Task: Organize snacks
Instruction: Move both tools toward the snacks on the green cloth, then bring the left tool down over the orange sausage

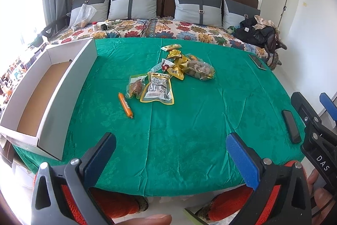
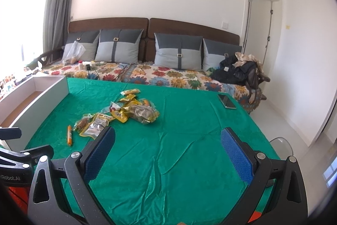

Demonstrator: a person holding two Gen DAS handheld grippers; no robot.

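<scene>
Left hand-held gripper (image 1: 170, 158): jaws spread wide, nothing between the blue pads, held above the near edge of the surface (image 1: 189, 119), which is draped in green cloth.

Right hand-held gripper (image 2: 168, 153): jaws likewise wide apart and empty, poised over the near half of the same surface, just beside the left one.

Sausage stick (image 1: 125, 105): orange, lying alone on the cloth, nearest loose item to the box and closest of the snacks to both grippers.

Vacuum pack of brown meat (image 1: 136, 86): clear pouch, just beyond the sausage stick, touching the next item.

Yellow-edged printed pouch (image 1: 158, 89): flat, label side up, at the near end of the pile.

Snack pile (image 1: 185, 66): small yellow packets, a red-and-white sachet and a clear bag of brown round pieces, overlapping one another near the middle of the surface; one pale yellow packet (image 1: 171, 47) lies slightly apart at the far end.

Cardboard box (image 1: 63, 85): long, white-walled, open-topped, along the left edge of the surface; its brown floor shows no snacks.

Two phones (image 1: 291, 126) (image 1: 257, 61): on the right side of the surface, well apart from the snacks.

Progress: judged barely begun. Every visible snack lies loose on the cloth; the box, the likely destination, holds none. All items remain to be moved.
</scene>
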